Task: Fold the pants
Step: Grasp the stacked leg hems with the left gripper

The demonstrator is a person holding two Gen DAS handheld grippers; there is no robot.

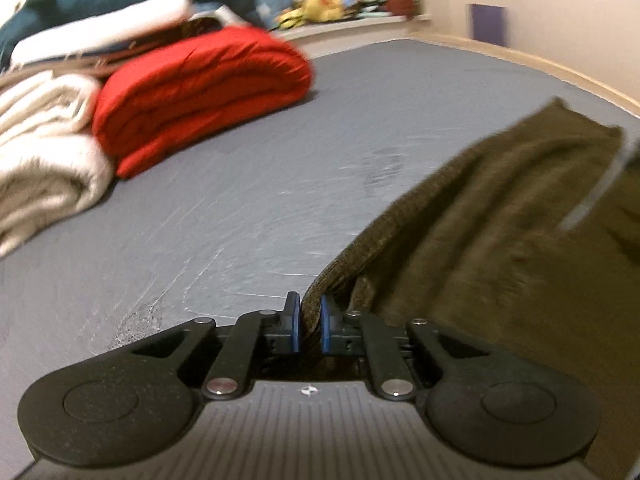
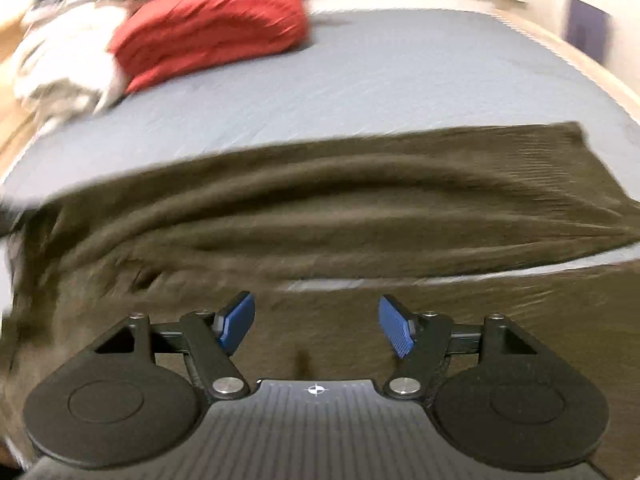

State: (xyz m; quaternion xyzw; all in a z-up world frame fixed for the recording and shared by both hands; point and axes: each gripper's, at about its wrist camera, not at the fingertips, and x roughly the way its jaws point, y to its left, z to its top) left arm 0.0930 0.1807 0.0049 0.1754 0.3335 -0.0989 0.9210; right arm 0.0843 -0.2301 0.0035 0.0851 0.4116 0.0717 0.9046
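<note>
Fold under way: one edge gripped, no finished fold visible.

We find the olive pants (image 2: 320,208) lying across the near part of the grey bed (image 2: 400,80), still spread wide and wrinkled, with a strip of sheet showing between two layers of cloth. The left gripper (image 1: 310,322) is clenched on an edge of the pants (image 1: 480,220), the fabric pinched between its blue pads. The right gripper (image 2: 317,326) stands released, jaws apart over the cloth, grasping nothing. We judge the fold as only just started: bringing the edge over, smoothing and any further folds remain. The red blanket (image 1: 200,96) and white bedding (image 1: 44,152) lie far left, well apart.
</note>
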